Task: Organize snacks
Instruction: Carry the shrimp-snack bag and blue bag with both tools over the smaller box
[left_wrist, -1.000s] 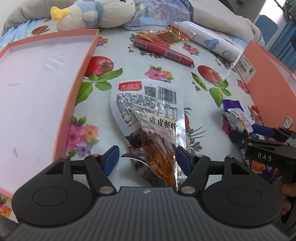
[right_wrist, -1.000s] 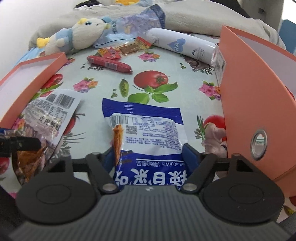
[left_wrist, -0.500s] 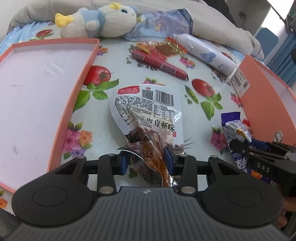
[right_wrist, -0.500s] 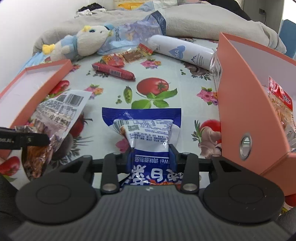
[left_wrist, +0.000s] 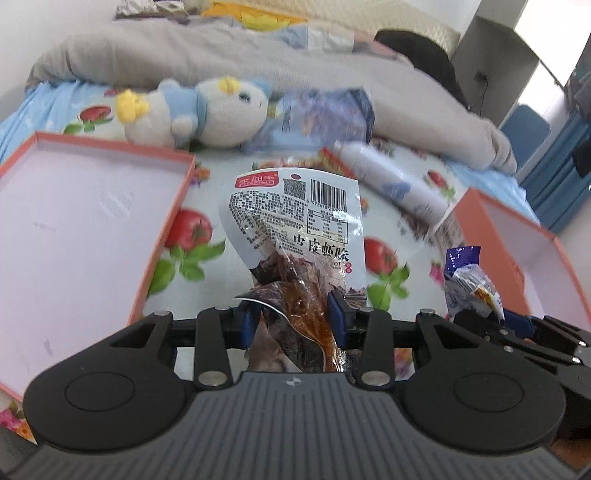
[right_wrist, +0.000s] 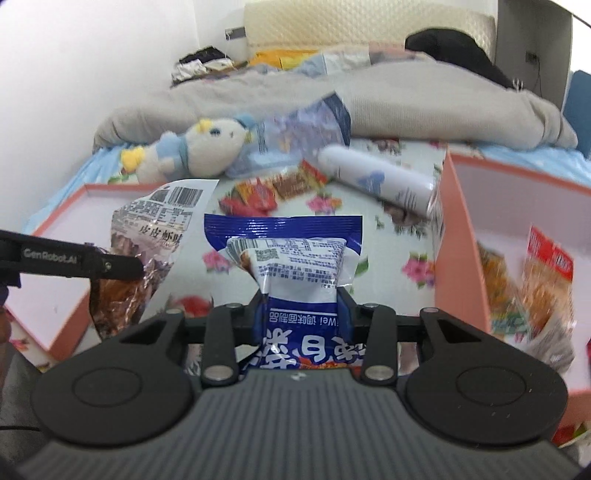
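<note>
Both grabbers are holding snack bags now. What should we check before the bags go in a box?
1. Left gripper pinching the clear snack bag: ok.
2. Right gripper pinching the blue snack bag: ok.
3. Both bags clear of the tablecloth: ok.
4. Left pink box has room: ok.
5. Right pink box has room beside its snacks: ok.
6. Which box is meant: cannot tell.

Snack pack (left_wrist: 295, 236) glossy crinkly plastic; blue pack (right_wrist: 295, 254) shiny foil-ish; box (left_wrist: 168, 236) matt card; toy (left_wrist: 207, 110) plush.
</note>
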